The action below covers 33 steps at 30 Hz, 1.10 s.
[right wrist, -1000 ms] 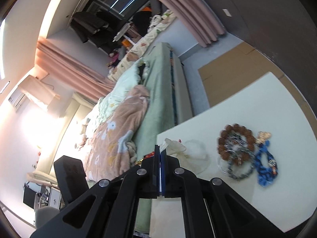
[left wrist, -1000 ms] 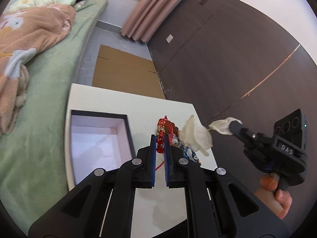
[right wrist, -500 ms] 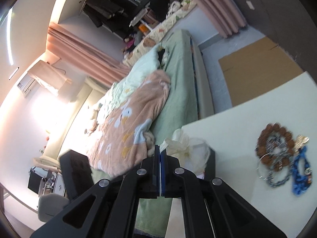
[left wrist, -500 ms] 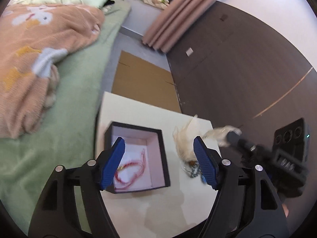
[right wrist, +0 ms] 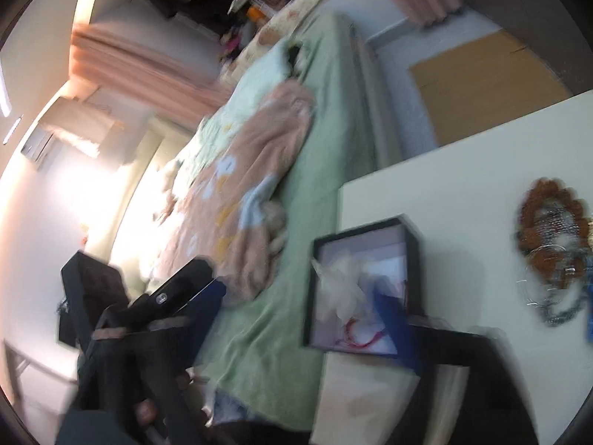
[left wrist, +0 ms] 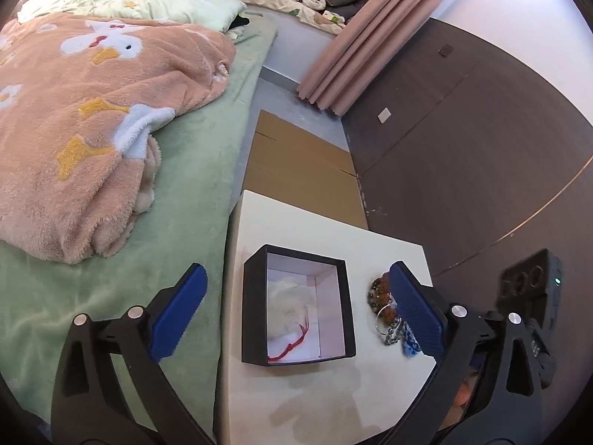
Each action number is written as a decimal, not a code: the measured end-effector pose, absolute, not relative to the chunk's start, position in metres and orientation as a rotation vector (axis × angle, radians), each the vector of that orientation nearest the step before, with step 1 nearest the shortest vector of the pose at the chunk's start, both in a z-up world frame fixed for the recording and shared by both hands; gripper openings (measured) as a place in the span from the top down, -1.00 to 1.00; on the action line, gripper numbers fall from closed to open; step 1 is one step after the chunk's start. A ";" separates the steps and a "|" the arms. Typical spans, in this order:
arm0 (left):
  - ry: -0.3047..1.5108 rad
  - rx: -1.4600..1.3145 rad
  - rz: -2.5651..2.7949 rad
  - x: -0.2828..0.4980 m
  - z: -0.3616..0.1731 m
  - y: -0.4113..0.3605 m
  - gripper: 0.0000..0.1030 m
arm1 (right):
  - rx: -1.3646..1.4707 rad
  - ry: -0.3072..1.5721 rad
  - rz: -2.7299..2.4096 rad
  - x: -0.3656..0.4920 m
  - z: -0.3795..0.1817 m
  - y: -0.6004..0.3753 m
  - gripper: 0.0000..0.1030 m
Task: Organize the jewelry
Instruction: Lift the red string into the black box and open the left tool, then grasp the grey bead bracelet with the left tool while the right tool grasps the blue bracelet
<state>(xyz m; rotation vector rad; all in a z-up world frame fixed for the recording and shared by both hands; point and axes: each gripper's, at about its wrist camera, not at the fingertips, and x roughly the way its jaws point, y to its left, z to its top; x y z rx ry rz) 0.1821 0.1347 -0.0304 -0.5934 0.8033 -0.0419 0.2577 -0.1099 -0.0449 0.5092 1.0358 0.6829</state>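
A black box [left wrist: 348,304] with a white inside sits on the cream table [left wrist: 326,400]. In it lie a sheer white pouch [left wrist: 287,307] and a red cord bracelet [left wrist: 292,345]. My left gripper [left wrist: 296,319] is open and empty, held above the box. My right gripper [right wrist: 307,319] is open and empty; its view is blurred and also shows the box [right wrist: 413,259] with the pouch [right wrist: 343,289]. A pile of jewelry [left wrist: 389,315], brown beads, silver rings and a blue piece, lies right of the box; it also shows in the right wrist view [right wrist: 552,244].
A bed with a green sheet [left wrist: 122,296] and a peach blanket [left wrist: 85,122] borders the table's left edge. Cardboard [left wrist: 296,163] lies on the floor beyond the table. A dark wall panel [left wrist: 463,148] stands at right. The right gripper's body [left wrist: 530,307] is at the table's right edge.
My right gripper has opened and let the white pouch go into the box. My left gripper, shut on the red bracelet a second ago, has opened, left it in the box and pulled back higher.
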 end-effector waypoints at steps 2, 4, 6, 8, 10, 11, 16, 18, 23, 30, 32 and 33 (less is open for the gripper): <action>0.801 -0.583 -0.052 0.181 -0.028 0.130 -0.89 | 0.531 1.044 0.676 0.257 -0.044 -0.122 -0.70; 0.801 -0.566 -0.055 0.179 -0.025 0.124 -0.89 | 0.510 1.025 0.624 0.253 -0.038 -0.138 -0.70; 0.804 -0.554 -0.055 0.180 -0.023 0.118 -0.89 | 0.528 1.021 0.593 0.250 -0.037 -0.157 -0.70; 0.807 -0.544 -0.059 0.181 -0.022 0.111 -0.89 | 0.534 1.021 0.561 0.248 -0.035 -0.174 -0.70; 0.803 -0.533 -0.064 0.181 -0.020 0.104 -0.89 | 0.533 1.019 0.525 0.246 -0.034 -0.190 -0.70; 0.800 -0.527 -0.064 0.181 -0.019 0.100 -0.89 | 0.542 1.019 0.504 0.245 -0.034 -0.202 -0.70; 0.804 -0.488 -0.108 0.184 -0.013 0.074 -0.89 | 0.537 1.020 0.428 0.244 -0.034 -0.236 -0.70; 0.813 -0.459 -0.132 0.186 -0.011 0.061 -0.89 | 0.537 1.019 0.408 0.243 -0.035 -0.250 -0.70; 0.843 -0.387 -0.197 0.195 -0.004 0.027 -0.89 | 0.531 1.028 0.366 0.242 -0.041 -0.279 -0.70; 0.911 -0.292 -0.283 0.209 -0.005 -0.021 -0.63 | 0.545 1.069 0.319 0.242 -0.055 -0.310 -0.47; 0.947 -0.274 -0.306 0.216 -0.010 -0.035 -0.48 | 0.551 1.070 0.320 0.240 -0.057 -0.316 -0.42; 0.961 -0.268 -0.312 0.219 -0.012 -0.040 -0.43 | 0.547 1.072 0.317 0.239 -0.057 -0.317 -0.40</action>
